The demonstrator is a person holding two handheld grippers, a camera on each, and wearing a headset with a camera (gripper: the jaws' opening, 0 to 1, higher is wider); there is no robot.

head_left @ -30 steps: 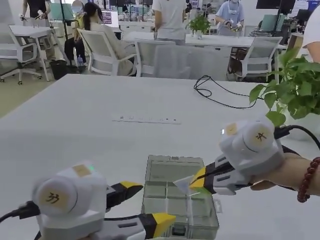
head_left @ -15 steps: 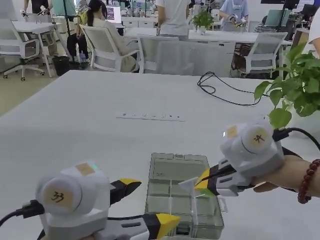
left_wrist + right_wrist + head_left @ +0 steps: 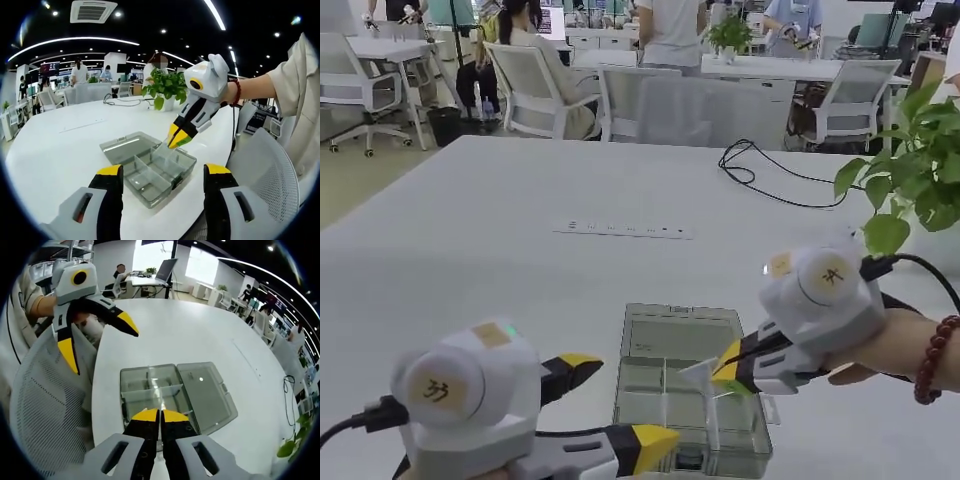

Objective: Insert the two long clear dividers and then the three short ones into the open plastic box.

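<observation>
The right tongs are pressed together on a short clear divider, pinching it by one edge so that it juts out past the yellow tips. The piece hangs over the right-hand part of the plastic box, down among the partitions; whether it touches them cannot be told. The right hand reaches in from the right, with a bead bracelet on the wrist, and slants the tongs leftward and slightly down.

The left tongs gape wide with nothing between them. They are held low at the near left and point toward the box, with the lower tip just beside its near edge.

The box lies open on the white surface, its lid folded flat on the far side. Clear partitions already stand in the tray and split it into compartments; how many cannot be told.

Farther off on the surface, a black cable loops near the far edge, and a leafy plant stands at the right.
</observation>
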